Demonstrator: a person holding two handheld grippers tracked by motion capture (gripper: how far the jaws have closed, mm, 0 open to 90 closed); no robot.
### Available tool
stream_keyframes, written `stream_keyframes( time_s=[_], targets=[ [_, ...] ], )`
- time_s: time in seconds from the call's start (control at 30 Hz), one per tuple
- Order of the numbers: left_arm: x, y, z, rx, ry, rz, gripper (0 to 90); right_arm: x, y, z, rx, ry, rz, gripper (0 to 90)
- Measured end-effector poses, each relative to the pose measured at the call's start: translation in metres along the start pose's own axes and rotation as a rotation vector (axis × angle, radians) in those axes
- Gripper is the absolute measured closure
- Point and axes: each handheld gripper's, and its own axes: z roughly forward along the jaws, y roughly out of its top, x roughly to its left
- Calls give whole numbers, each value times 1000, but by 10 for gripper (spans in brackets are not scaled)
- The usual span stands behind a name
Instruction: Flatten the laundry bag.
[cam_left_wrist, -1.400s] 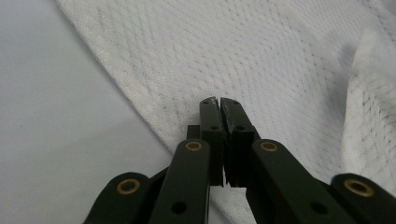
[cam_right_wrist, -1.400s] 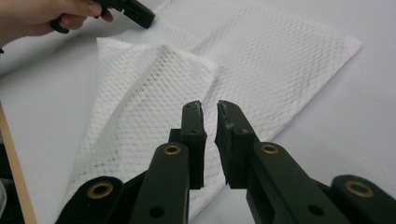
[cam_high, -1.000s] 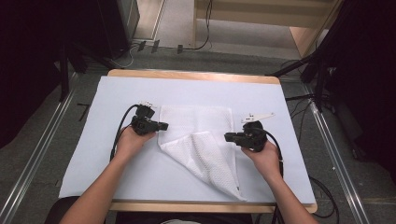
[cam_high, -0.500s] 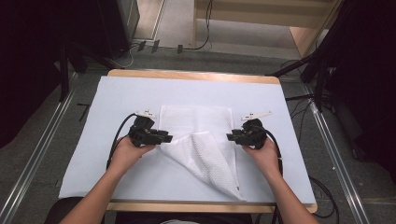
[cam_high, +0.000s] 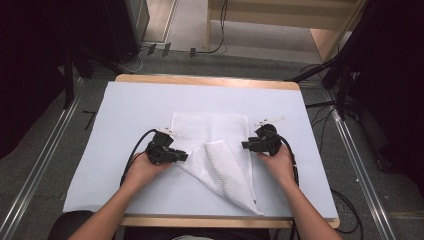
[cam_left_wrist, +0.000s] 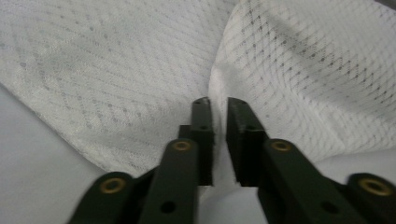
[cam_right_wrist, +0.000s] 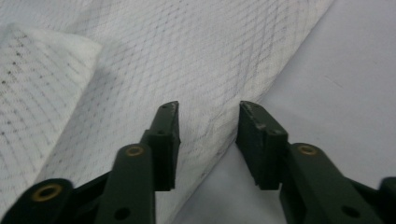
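A white waffle-weave towel (cam_high: 210, 127) lies on the pale table cover (cam_high: 135, 102), with one flap (cam_high: 226, 167) folded over and running toward the near edge. My left gripper (cam_high: 184, 156) is at the towel's left side. In the left gripper view it (cam_left_wrist: 218, 103) is shut on a raised fold of the towel (cam_left_wrist: 303, 70). My right gripper (cam_high: 245, 145) sits at the towel's right edge. In the right gripper view it (cam_right_wrist: 208, 108) is open, with the edge of the towel (cam_right_wrist: 187, 46) lying on the cover below the gap between its jaws.
The cover leaves a wooden table rim (cam_high: 200, 80) showing at the far side. Metal rails (cam_high: 35, 170) run along the floor on both sides of the table. Cables (cam_high: 132, 157) trail from each gripper back over the cover.
My left gripper has moved toward the person and a little right, pulling the towel's flap into a narrower fold. The right gripper has barely shifted.
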Motion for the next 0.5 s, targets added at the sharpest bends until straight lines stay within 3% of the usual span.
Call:
stream_keyframes(
  time_s=[0.07, 0.1, 0.17, 0.27, 0.33, 0.5],
  targets=[
    [1, 1, 1, 2, -13, -14, 894, 2, 3, 2, 9, -24, -8, 775],
    [1, 1, 2, 6, -17, -12, 900, 2, 5, 3, 16, -20, -11, 844],
    [0, 3, 2, 4, -7, -6, 900, 0, 8, 5, 32, -7, -3, 900],
    [5, 9, 3, -7, 9, -9, 900, -2, 13, 5, 37, -8, 13, 900],
    [10, 15, 2, -13, 30, -7, 900, -7, 16, 5, 12, -22, 18, 900],
    [29, 34, -3, -68, 48, -14, 900, -26, 29, 8, -21, -43, 46, 900]
  ],
)
